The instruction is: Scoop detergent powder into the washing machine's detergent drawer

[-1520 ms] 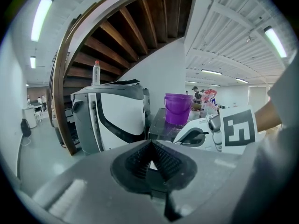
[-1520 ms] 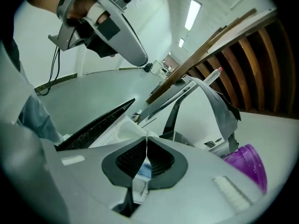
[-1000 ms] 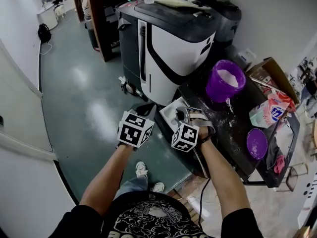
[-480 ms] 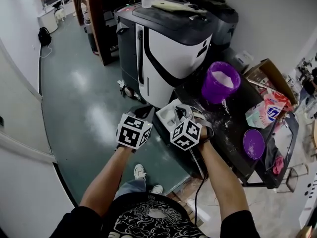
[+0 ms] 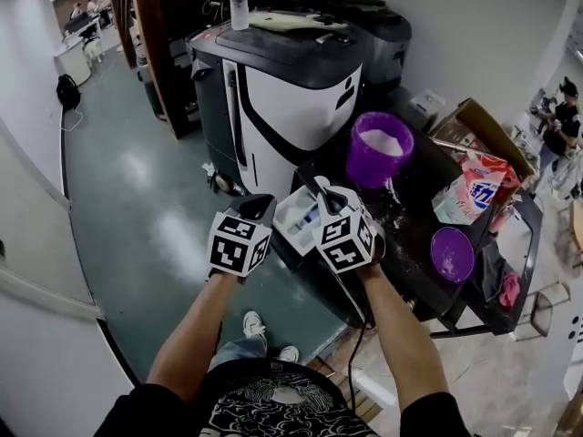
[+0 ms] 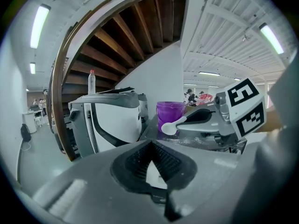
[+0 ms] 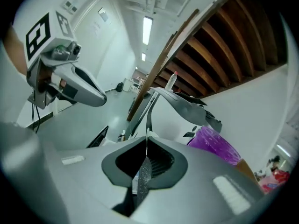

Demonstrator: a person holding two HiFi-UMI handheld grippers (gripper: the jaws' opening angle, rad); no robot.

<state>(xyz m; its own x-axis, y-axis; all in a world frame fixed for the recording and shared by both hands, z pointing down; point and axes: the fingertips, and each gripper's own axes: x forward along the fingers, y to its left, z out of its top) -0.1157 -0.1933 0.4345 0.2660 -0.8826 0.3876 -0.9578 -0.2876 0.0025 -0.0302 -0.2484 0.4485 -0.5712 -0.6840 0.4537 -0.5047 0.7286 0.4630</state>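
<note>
Detergent powder [image 5: 381, 140], white and fine, lies inside a round purple plastic bucket [image 5: 357, 164] that stands on a black bench [image 5: 414, 244]. Some of the powder is spilled on the bench just beside the bucket. The white plastic detergent drawer [image 5: 296, 221] rests at the near corner of this bench, between the two claws.

The right claw [image 7: 145, 143] has its jaws pressed together on the thin handle of a white plastic scoop [image 6: 169, 127]. The left gripper view shows the bowl of the scoop sticking out in front of the bucket. The left claw [image 5: 261, 208] is just beside the left edge of the drawer. Its jaws meet at the tips, and a small white piece shows in the gap behind them; I cannot tell what this piece is.

Further to the right on the bench there is a pink and light-blue detergent bag [image 5: 469, 194], a flat round purple lid [image 5: 453, 253] and an open brown cardboard box [image 5: 483, 124]. A pink cloth [image 5: 508, 289] lies at the far right edge.

Behind the bench stands a large black and white machine [image 5: 291, 89], with a clear plastic bottle [image 5: 239, 3] upright on its top. The floor [image 5: 137, 176] is grey-green and glossy, and it reflects the lamps. The underside of a dark wooden staircase [image 6: 131, 36] rises over the machine, and long tube lamps [image 6: 39, 24] are on the ceiling. A plain white wall [image 5: 474, 35] closes the room behind the bench.
</note>
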